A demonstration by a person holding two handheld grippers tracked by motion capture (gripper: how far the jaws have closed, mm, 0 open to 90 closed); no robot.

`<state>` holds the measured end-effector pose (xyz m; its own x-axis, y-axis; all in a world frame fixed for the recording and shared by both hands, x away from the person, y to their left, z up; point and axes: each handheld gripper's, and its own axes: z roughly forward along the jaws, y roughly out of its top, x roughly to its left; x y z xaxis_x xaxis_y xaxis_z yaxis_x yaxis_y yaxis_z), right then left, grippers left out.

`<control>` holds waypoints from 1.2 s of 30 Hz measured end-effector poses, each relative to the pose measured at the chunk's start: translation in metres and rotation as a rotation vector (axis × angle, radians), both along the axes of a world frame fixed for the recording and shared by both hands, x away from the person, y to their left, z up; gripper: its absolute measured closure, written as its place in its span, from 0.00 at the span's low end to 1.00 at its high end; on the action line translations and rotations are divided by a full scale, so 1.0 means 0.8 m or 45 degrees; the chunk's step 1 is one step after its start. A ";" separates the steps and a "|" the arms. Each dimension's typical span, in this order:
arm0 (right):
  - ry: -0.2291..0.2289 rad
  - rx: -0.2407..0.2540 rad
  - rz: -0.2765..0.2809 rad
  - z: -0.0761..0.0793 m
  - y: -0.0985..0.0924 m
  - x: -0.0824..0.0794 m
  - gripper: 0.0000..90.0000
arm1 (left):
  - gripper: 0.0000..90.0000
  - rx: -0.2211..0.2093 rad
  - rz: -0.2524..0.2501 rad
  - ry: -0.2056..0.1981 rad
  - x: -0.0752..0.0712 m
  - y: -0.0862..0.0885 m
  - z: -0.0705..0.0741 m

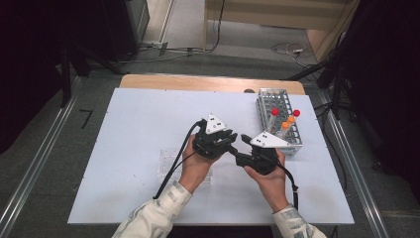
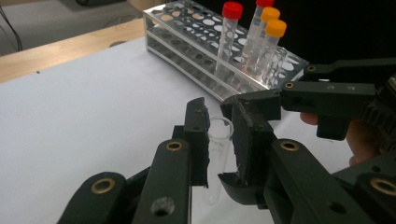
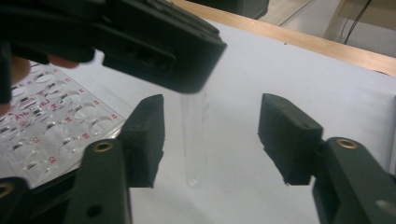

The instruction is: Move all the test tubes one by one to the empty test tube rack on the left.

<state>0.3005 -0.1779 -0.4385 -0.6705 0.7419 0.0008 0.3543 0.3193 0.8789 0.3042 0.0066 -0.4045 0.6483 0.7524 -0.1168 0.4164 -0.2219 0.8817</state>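
Observation:
A clear uncapped test tube (image 2: 218, 140) stands upright between the jaws of my left gripper (image 2: 222, 135), which is shut on it above the white table. In the right gripper view the same tube (image 3: 194, 140) hangs down from the left gripper's black jaws. My right gripper (image 3: 215, 140) is open, one pad on each side of the tube and neither touching it. From above, the left gripper (image 1: 232, 137) and the right gripper (image 1: 241, 149) meet tip to tip near the table's middle.
A metal tube rack (image 1: 267, 94) stands at the right, holding several capped tubes with a red cap (image 2: 232, 10) and an orange cap (image 2: 275, 28) among them. A clear plastic rack (image 1: 168, 161) lies under my left forearm. Wooden table edge (image 1: 198, 82) at the back.

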 end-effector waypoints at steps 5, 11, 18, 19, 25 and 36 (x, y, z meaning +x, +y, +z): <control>0.005 -0.003 0.002 0.002 -0.003 -0.001 0.36 | 0.86 -0.020 0.019 -0.018 -0.001 0.009 0.012; 0.016 -0.006 0.005 0.004 -0.007 -0.003 0.35 | 0.86 -0.036 0.041 -0.037 -0.002 0.021 0.024; 0.024 -0.001 -0.004 0.004 -0.014 -0.006 0.34 | 0.86 -0.046 0.052 -0.049 -0.008 0.037 0.034; 0.025 0.001 -0.008 0.004 -0.015 -0.006 0.34 | 0.86 -0.047 0.052 -0.050 -0.010 0.040 0.036; 0.026 0.002 -0.019 0.005 -0.020 -0.006 0.34 | 0.86 -0.061 0.060 -0.054 -0.016 0.055 0.043; 0.029 0.001 -0.035 0.004 -0.026 -0.006 0.33 | 0.85 -0.045 0.058 -0.067 -0.037 0.079 0.048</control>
<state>0.2955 -0.1990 -0.4355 -0.6496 0.7601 0.0165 0.3831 0.3085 0.8707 0.2745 0.0697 -0.3661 0.6196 0.7771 -0.1106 0.3785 -0.1724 0.9094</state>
